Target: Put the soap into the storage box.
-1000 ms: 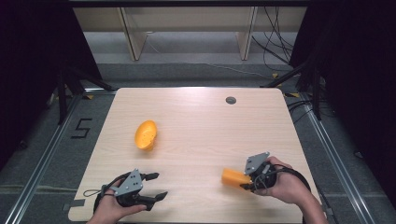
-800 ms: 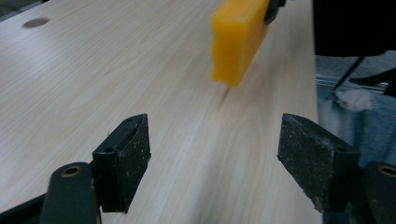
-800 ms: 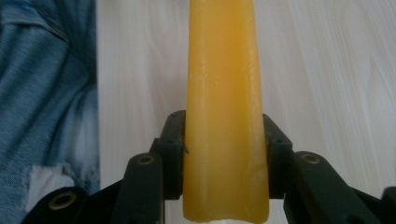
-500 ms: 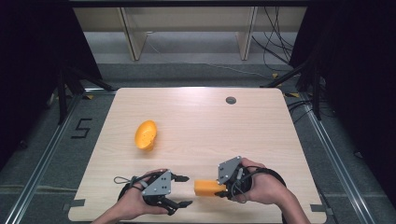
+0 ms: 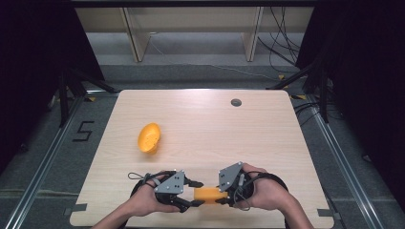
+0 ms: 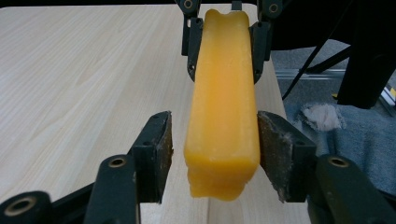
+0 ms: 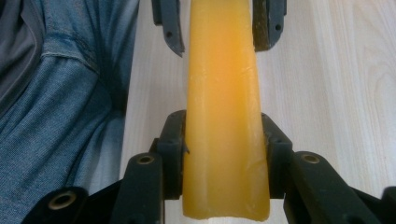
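Grippers meet near the front edge of the light wooden table (image 5: pixel 267 138), where a yellow-orange block (image 5: pixel 208 194) is slung between them, end to end, above the tabletop. The right gripper (image 5: pixel 224 194) has its two black jaws pressed flat against both long sides of the block, as the right gripper view makes plain: the pads sit tight on the waxy orange faces with no gap on either side. The left gripper (image 5: pixel 197 193) faces it from the other end with its jaws parted wider than the block; in the left gripper view there is a clear gap on the left side and the right pad stands just beside the block's face, so it brackets the near end without clamping it. In that same view the block (image 6: pixel 223 107) runs straight away from the camera to the far jaws that pinch its other end, and its near end looks rough and lumpy. The right gripper view shows the block (image 7: pixel 225 116) the same way round, with blue denim cloth (image 7: pixel 60 93) at the table's edge on its left. In the high view each of the person's hands wraps a gripper body, with a thin cable looping off the left one. Well apart, toward the table's left middle, an orange bowl (image 5: pixel 149 137) lies tilted on its side, and a small dark round grommet (image 5: pixel 236 102) sits near the far edge.
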A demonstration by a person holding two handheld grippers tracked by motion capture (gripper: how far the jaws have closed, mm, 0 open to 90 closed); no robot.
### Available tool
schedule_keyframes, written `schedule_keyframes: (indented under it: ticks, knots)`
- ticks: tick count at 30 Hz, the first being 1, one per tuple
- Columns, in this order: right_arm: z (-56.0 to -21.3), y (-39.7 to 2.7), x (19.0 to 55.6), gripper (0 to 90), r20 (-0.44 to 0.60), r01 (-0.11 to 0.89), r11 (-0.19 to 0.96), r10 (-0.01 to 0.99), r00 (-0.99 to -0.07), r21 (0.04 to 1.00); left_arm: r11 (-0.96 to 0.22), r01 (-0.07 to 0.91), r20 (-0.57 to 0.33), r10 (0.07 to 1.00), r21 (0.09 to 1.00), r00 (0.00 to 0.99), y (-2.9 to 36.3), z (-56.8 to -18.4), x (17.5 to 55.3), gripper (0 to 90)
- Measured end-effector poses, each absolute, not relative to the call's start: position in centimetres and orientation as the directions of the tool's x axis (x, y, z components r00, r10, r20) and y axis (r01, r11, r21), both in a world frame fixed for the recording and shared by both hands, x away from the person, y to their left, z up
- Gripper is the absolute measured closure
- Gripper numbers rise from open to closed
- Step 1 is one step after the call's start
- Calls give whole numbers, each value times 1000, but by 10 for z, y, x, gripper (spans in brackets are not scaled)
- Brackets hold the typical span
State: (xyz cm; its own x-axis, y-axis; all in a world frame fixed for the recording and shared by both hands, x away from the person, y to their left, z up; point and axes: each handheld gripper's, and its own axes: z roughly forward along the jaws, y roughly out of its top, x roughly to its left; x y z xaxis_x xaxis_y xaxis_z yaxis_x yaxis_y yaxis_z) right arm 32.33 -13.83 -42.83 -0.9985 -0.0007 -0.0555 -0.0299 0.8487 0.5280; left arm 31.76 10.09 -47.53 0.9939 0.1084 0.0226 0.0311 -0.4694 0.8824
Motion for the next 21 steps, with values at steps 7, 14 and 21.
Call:
schedule_keyframes:
  ticks: [7, 14, 21]
  knots:
    - [-428, -133, 321, 616, -70, -57, 846, -24, -997, 530, -459, 38, 2, 88, 888, 996, 97, -477, 318, 498]
    - [-427, -133, 320, 616, -84, -88, 842, -50, -995, 532, -468, -1, 28, 51, 884, 998, 95, -476, 315, 600]
    - [-427, -134, 319, 612, -83, -106, 831, -73, -994, 546, -468, 8, 25, 65, 884, 998, 96, -474, 312, 605]
